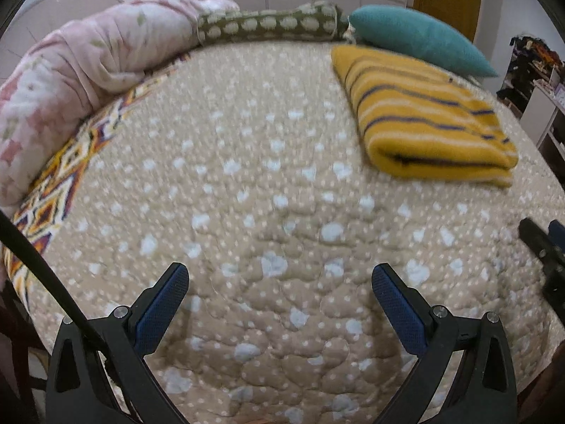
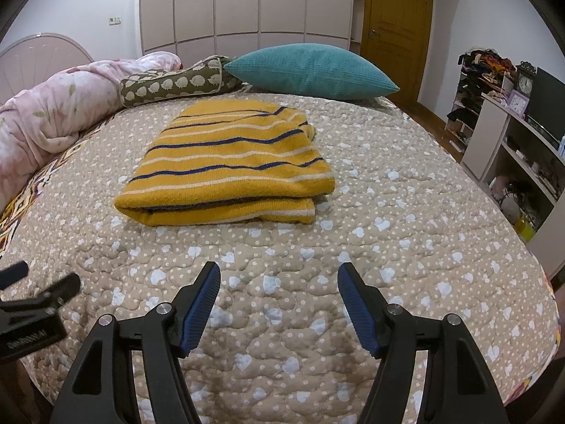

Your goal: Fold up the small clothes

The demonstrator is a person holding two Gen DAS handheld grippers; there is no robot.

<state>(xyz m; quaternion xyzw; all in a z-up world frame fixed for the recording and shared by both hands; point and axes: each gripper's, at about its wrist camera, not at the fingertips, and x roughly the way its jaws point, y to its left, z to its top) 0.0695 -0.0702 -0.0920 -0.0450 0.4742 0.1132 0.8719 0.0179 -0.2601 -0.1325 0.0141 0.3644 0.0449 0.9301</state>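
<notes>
A yellow garment with blue and white stripes lies folded in a neat rectangle on the beige dotted quilt. It also shows at the upper right of the left wrist view. My right gripper is open and empty, hovering over the quilt in front of the garment. My left gripper is open and empty over bare quilt, left of the garment. Each gripper shows at the edge of the other's view: the right gripper and the left gripper.
A teal pillow, a green patterned bolster and a rolled pink floral duvet line the far and left sides of the bed. White shelves with clutter and a clock stand at the right. A wooden door is behind.
</notes>
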